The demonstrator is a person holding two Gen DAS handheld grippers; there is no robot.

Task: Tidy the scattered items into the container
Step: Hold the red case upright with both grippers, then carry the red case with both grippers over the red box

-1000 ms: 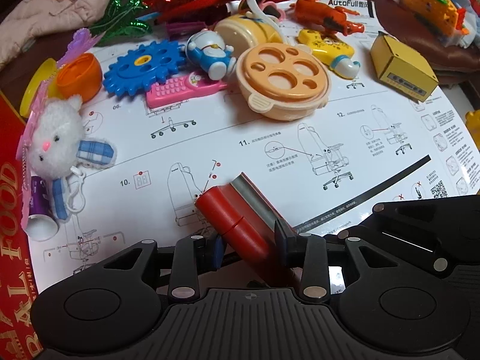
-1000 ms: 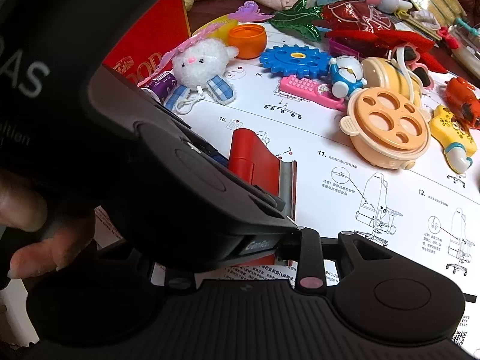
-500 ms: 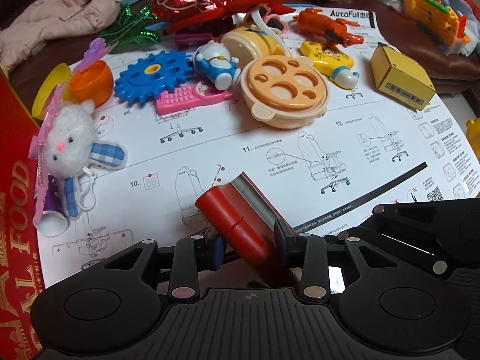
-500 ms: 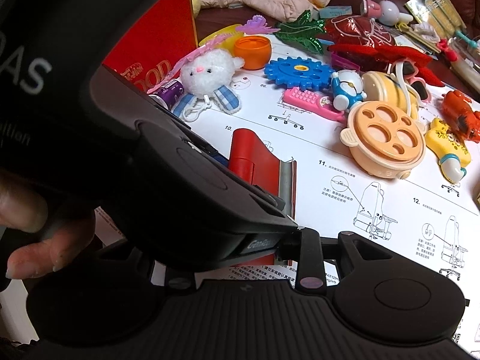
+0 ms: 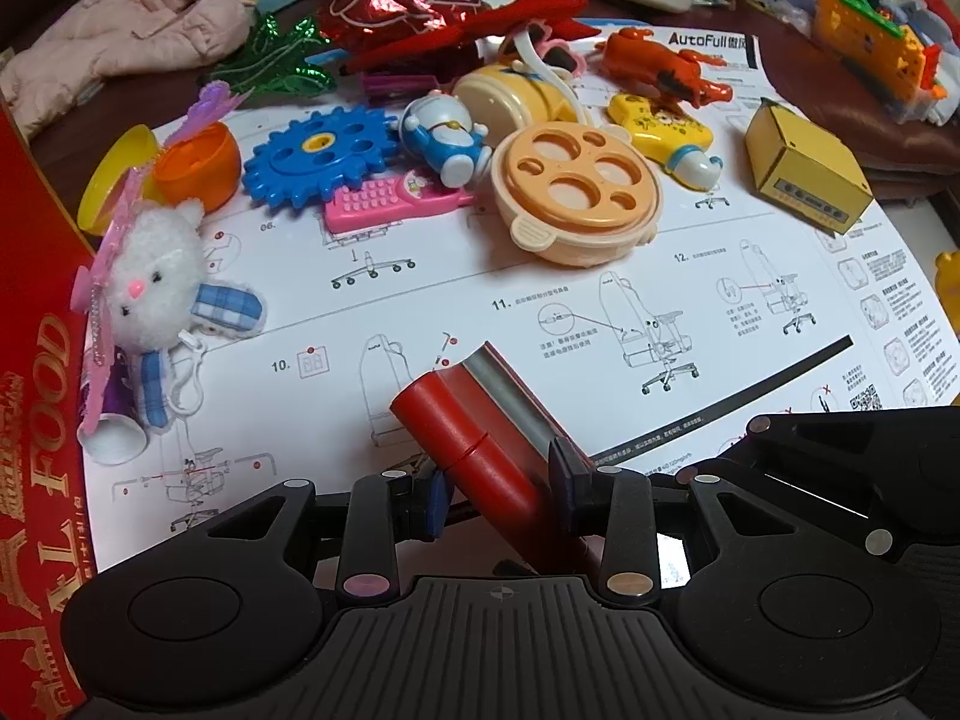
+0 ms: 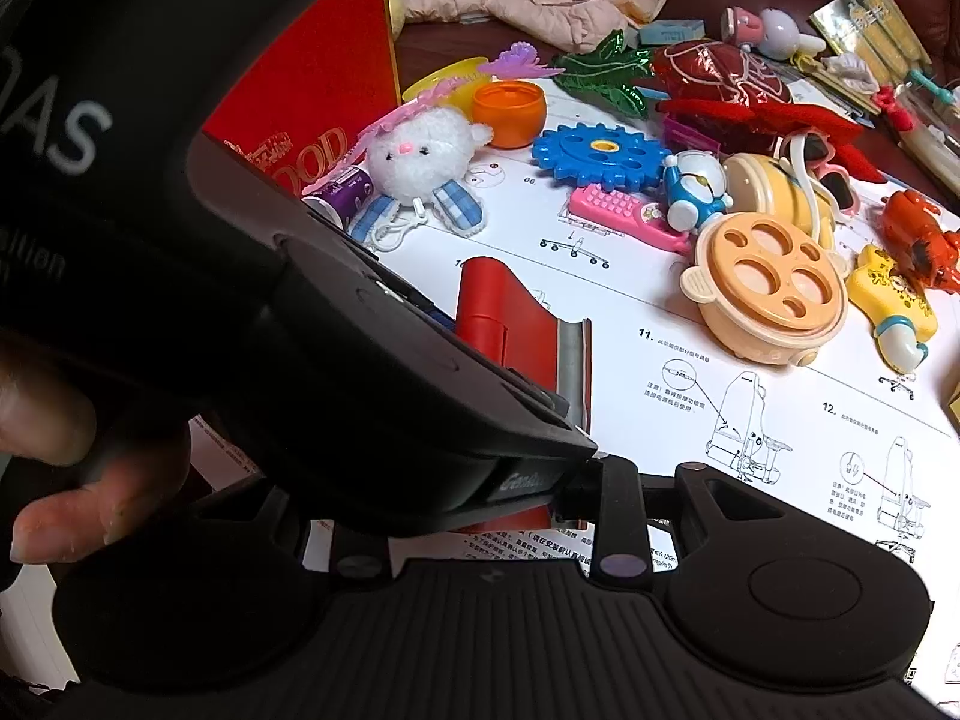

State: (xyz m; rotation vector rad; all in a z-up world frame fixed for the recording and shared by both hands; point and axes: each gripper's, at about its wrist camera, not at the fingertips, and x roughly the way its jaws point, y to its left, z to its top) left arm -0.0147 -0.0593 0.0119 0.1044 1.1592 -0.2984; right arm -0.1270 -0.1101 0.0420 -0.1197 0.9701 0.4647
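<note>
A red squeegee-like tool (image 5: 456, 420) with a round handle and a grey strip is held just above the printed instruction sheet (image 5: 540, 312). My left gripper (image 5: 498, 480) is shut on its handle, both pads pressing the sides. In the right wrist view the same tool (image 6: 510, 312) runs under the left gripper's black body (image 6: 360, 360) into my right gripper (image 6: 504, 516), which looks shut on its lower end; the right gripper's left finger is hidden. The red box (image 5: 36, 420) with gold "FOOD" lettering stands at the left edge.
Toys crowd the far half of the sheet: white plush bunny (image 5: 156, 276), blue gear (image 5: 318, 156), pink toy phone (image 5: 390, 204), blue robot-cat figure (image 5: 444, 138), peach round lid (image 5: 576, 198), yellow box (image 5: 804, 174). A pink garment (image 5: 132, 30) lies beyond. A person's fingers (image 6: 90, 504) show at lower left.
Both grips on the red tool stay the same. The toys sit slightly lower in both views; nothing on the sheet has moved.
</note>
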